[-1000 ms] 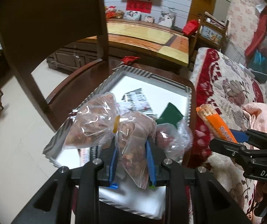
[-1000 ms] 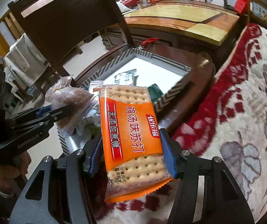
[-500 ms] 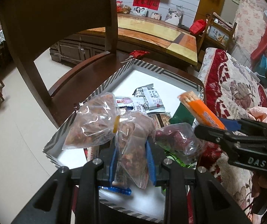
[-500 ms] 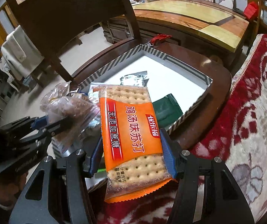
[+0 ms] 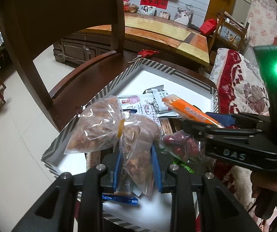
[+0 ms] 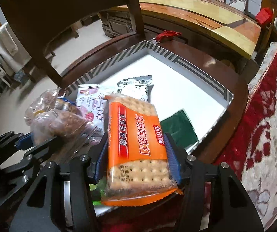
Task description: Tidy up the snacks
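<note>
Left gripper: the black left gripper with blue pads, low centre of its own view, is closed down on the neck of a clear plastic bag of brown snacks tied with a yellow rubber band; the bag bulges above the fingers, over the near left part of the box.
Right gripper: the black right gripper with blue pads, low centre of its view, is clamped on both long edges of an orange soda-cracker packet with white Chinese lettering; in the left view the packet pokes in from the right, above the box's middle.
Box: a shallow white cardboard box with a black-and-white striped rim fills the middle of both views and sits on a dark wooden chair seat.
Inside the box: a white and pink sachet at centre left, a grey and white printed sachet just beyond it, a dark green foil packet right of the crackers, and a clear bag of red dates at the near right edge in the left view.
Surroundings: a red and cream floral blanket runs down the right side; a red tassel lies on the seat past the box's far corner.
</note>
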### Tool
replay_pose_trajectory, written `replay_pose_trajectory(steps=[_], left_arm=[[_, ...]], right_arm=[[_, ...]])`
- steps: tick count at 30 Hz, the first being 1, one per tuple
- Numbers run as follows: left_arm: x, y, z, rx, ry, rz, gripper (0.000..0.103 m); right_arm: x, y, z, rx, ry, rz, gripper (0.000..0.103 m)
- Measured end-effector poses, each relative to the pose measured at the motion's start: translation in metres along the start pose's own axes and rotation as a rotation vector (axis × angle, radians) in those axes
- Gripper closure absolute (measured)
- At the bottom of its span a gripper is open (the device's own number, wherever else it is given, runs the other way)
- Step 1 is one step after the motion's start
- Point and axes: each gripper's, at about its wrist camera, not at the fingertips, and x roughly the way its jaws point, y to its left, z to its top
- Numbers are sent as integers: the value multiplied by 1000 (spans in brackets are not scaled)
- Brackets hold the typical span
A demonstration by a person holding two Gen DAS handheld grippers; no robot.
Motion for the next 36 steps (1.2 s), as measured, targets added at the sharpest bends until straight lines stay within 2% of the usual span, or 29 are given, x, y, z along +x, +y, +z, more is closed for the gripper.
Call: replay_pose_trajectory(steps=[5,9,11,13,17,23,29,36], left_arm=[[4,-3,-1,-2,11,9,72],[4,-5,-2,-1,7,22,71],[4,-4,-2,-8,10,24,69],[2,-4,-2,-11,9,34,65],[-4,-5,-5,-11,-3,44,39],[-21,-11,-9,-4,-53,71,12],[-39,-27,-18,61,-82,116,5],[-58,-44,-26,87,-108,102,4]], right_arm=[[9,7,6,-24,7,-40,49],[7,4,6,19,-9,-7,48],[3,1,5,39,-21,26,43],[-2,-1,3,58,-30,42,43],[-18,-2,-4,80,-62,66,43],[-53,-5,-29,93,-141,51,43],[-81,-14,-69,135,-194,14,43],[-107,-18,-103,162,-222,17,43]])
